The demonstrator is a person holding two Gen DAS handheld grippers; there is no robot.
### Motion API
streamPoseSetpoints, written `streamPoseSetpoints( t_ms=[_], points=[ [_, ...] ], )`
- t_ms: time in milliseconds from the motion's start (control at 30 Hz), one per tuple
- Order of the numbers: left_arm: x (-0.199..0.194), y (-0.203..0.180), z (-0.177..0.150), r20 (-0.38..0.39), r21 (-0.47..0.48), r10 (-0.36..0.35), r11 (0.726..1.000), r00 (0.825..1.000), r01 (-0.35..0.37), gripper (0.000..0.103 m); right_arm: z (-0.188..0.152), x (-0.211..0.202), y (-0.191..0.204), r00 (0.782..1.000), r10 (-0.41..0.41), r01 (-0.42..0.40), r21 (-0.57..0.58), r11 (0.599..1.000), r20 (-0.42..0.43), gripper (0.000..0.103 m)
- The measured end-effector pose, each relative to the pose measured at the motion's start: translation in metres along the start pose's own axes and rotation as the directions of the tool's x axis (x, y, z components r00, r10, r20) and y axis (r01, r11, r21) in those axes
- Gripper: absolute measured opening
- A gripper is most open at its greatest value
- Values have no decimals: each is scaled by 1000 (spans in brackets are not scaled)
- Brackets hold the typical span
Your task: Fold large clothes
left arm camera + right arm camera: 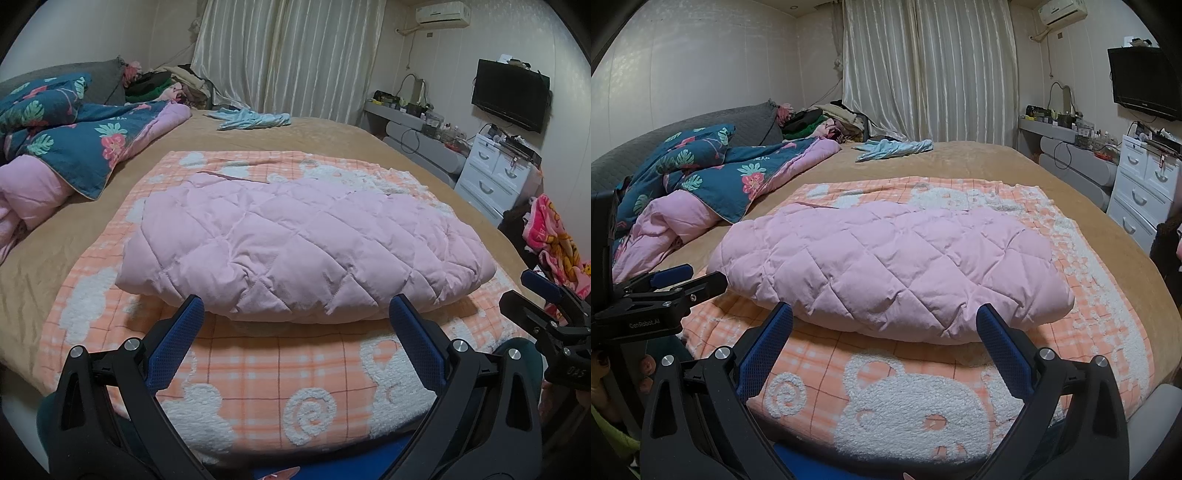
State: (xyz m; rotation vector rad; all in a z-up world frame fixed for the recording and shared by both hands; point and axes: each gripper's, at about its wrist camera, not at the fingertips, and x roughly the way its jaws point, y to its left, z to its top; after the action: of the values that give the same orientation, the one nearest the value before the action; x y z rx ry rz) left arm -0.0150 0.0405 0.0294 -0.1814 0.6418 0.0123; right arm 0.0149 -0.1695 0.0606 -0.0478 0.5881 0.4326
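Quilted pink jacket folded, puffy bundle

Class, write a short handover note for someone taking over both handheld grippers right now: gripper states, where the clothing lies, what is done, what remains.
Left gripper: open, empty, just short of the near edge of the pink quilted padded garment.
Right gripper: open, empty, at the same near edge.
Garment: folded into a compact bundle on the orange checked towel blanket with white bears, on the tan bed.
Done: this fold looks complete.
Left: perhaps tidy or move it; a light blue garment lies unfolded at the far side.
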Motion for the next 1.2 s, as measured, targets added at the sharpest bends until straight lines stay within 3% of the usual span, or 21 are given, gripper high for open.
streamPoseSetpoints(
  t_ms=[567,933,1100,1200],
  points=[
    [-1,4,-3,2,2,4,1000,1000,-4,94,-1,-4,-4,1000,-14,14,-2,1000,7,99],
    [0,8,-2,6,-13,77,997,997,-77,94,-4,-15,-40,994,-102,100,52,994,34,99],
    [7,35,9,30,-57,156,986,987,-154,94,-13,-37,-112,963,-264,251,171,953,54,99],
    [16,85,27,23,-145,208,968,978,-203,94,-34,-53,-191,911,-412,388,317,866,10,99]
  ],
)
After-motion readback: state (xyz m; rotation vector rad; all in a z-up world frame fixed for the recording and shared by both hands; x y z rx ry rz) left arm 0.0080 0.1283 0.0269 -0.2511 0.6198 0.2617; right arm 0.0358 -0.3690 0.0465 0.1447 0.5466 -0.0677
